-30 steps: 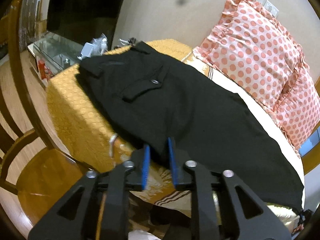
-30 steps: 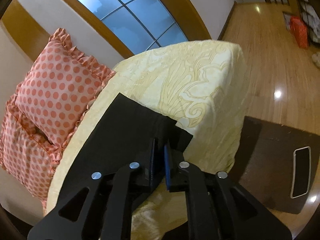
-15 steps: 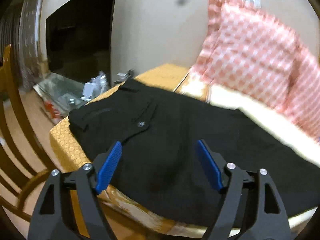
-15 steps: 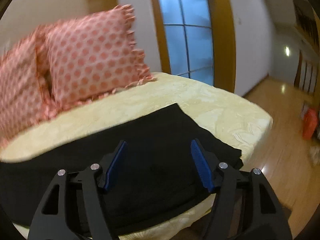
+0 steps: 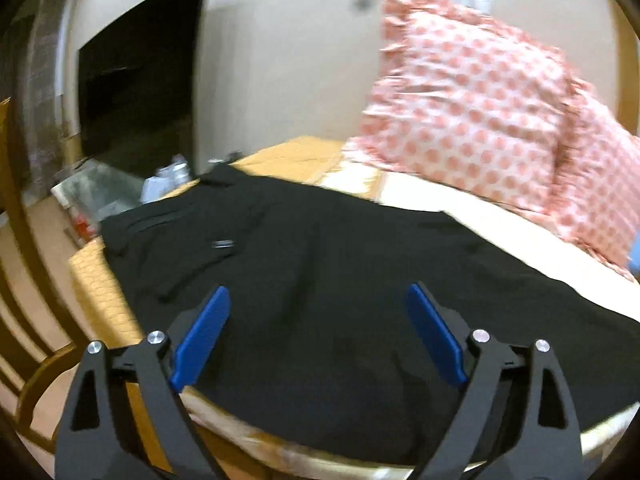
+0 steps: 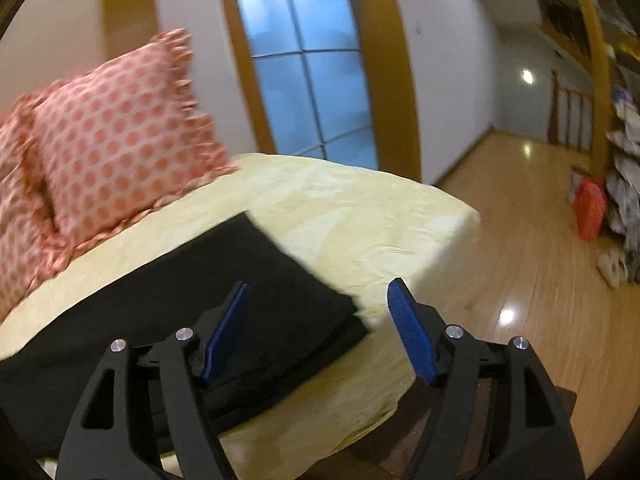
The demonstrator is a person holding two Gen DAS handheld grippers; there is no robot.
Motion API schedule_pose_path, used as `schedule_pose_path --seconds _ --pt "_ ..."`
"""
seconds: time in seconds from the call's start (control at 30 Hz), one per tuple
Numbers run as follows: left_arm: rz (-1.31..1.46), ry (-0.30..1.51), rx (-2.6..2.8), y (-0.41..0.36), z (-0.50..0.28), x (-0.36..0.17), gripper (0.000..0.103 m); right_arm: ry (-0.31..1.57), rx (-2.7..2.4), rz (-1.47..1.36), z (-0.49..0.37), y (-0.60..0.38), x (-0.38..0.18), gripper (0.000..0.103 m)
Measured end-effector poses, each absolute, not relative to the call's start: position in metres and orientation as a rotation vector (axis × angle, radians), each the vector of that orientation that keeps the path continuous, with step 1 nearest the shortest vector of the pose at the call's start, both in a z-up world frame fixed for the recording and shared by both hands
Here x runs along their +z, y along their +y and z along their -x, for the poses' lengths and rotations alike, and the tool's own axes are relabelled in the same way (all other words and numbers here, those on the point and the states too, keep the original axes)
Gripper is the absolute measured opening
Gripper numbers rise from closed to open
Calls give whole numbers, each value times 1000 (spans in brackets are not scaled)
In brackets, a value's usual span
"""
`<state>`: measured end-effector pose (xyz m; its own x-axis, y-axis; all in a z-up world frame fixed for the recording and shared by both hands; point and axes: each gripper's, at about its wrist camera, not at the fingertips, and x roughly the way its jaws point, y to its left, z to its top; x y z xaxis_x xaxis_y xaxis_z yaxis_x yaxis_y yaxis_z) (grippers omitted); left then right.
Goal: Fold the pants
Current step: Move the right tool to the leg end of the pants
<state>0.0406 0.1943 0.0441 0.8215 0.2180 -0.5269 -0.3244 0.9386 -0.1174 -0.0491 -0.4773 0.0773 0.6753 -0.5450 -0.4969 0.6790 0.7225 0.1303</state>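
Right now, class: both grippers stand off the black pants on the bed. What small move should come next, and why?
Probably bring the right gripper, its jaws opening with nothing gripped, down onto the hem end of the black pants. The pants lie full length, and the left gripper is opening empty too, so no fold across the length is started.

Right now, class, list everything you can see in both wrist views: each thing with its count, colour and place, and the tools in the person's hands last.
black fabric pants: one, black, spread flat across the bed.
pale yellow patterned bedspread: one, yellow, under the pants.
pink ruffled polka-dot pillows: two, pink and white, along the bed's far side by the wall.
blue-paned window: one, wooden frame, behind the bed.
dark screen: one, black, against the wall past the waistband end.
wooden floor: light brown, beside the bed.
left tongs: black with blue pads, opening above the pants, nothing gripped.
right tongs: same colours, opening over the leg end, nothing gripped.
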Motion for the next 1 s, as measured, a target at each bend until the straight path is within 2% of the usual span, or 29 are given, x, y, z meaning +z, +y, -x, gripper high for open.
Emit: schedule_pose_path --seconds 0.2,0.27,0.57,1.0 --pt "128 578 182 153 -57 30 91 490 -673 -379 47 -491 60 72" --pt "112 596 167 147 -59 26 91 507 -654 -387 44 -485 51 66" --pt "147 650 145 147 -65 10 91 433 -607 -415 59 -473 46 58" --pt "113 652 156 142 -69 5 98 445 -579 -179 41 -433 51 48"
